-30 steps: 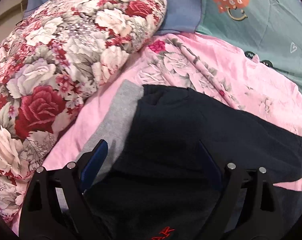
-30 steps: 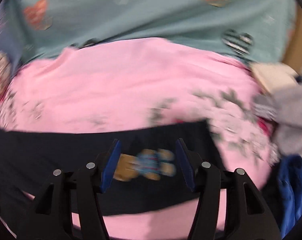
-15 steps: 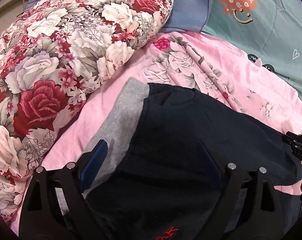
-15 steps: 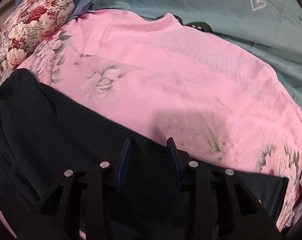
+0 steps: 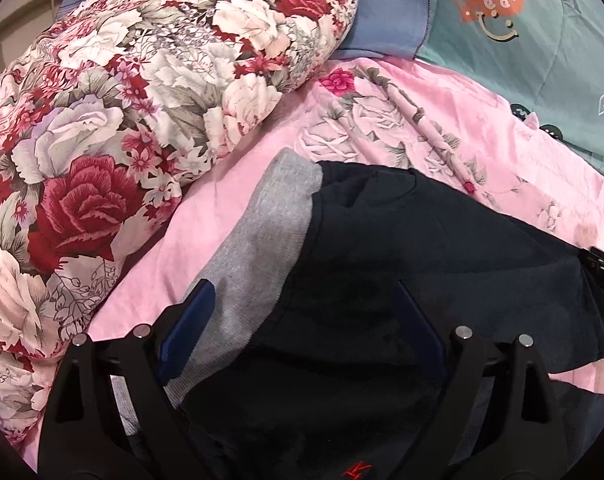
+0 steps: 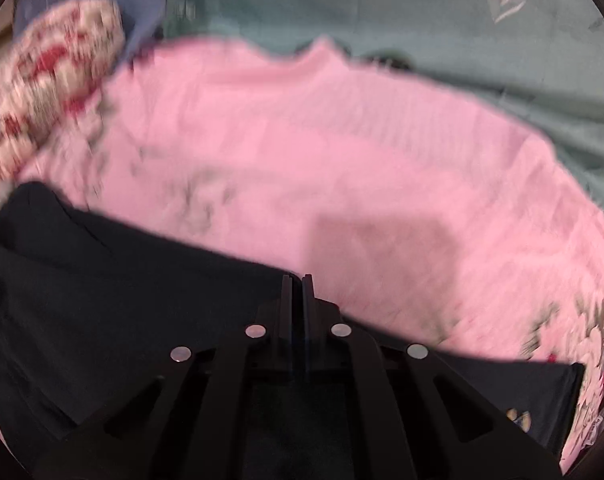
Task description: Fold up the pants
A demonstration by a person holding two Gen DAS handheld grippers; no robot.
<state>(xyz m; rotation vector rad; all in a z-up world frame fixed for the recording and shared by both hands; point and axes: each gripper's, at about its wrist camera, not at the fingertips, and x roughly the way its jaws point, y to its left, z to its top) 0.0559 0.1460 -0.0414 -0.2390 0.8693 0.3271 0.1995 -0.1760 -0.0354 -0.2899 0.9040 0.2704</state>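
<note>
Half a second ago the right gripper (image 6: 297,280) had a gap between its blue pads; now its two fingers are pressed together at the far edge of the dark navy pants (image 6: 142,300), apparently pinching that edge, though motion blur hides the exact contact. Beyond the fingertips lies the pink floral blanket (image 6: 341,160), with the teal quilt (image 6: 421,12) further out and the rose-patterned pillow (image 6: 50,64) off to the left of the fingers.

The left gripper (image 5: 302,312) has barely shifted and hangs with its fingers spread wide, holding nothing. Its left finger (image 5: 188,328) sits over the grey waistband (image 5: 262,240), its right over dark cloth. The pants spread between and ahead of the fingers, lying on the blanket (image 5: 421,92). The pillow (image 5: 142,92) lies ahead and to the left.
</note>
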